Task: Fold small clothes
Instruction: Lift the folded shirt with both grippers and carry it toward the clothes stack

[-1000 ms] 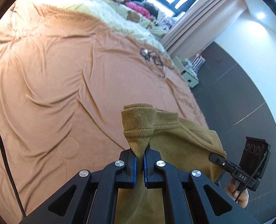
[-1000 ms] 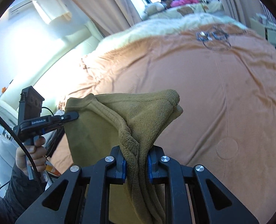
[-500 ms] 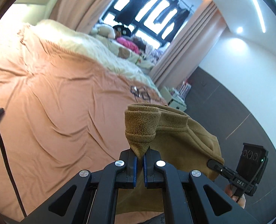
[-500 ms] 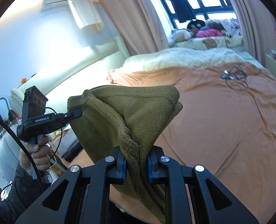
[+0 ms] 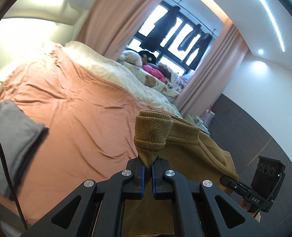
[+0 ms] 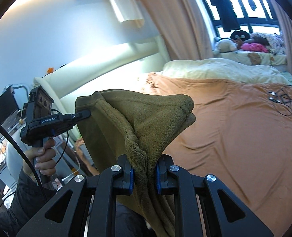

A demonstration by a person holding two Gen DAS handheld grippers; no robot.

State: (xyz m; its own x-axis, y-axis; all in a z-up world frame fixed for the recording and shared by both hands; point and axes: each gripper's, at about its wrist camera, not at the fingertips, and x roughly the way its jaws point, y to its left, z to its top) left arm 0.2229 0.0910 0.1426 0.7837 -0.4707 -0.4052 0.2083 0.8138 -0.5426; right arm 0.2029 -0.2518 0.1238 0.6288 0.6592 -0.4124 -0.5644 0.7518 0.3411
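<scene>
Behind the raised garment, the bed (image 5: 72, 106) with its orange cover now sits lower in both views than a second ago — both hands have lifted. The left gripper (image 5: 148, 167) stays closed on one corner of the olive garment (image 5: 187, 144), the right gripper (image 6: 144, 169) on another. Garment hangs in air between them, not yet laid flat for folding.

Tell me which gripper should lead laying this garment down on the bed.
Probably the right gripper: the bare orange bedspread lies open ahead of it. The left gripper also clamps the olive garment, but a grey cloth sits beside it.
</scene>
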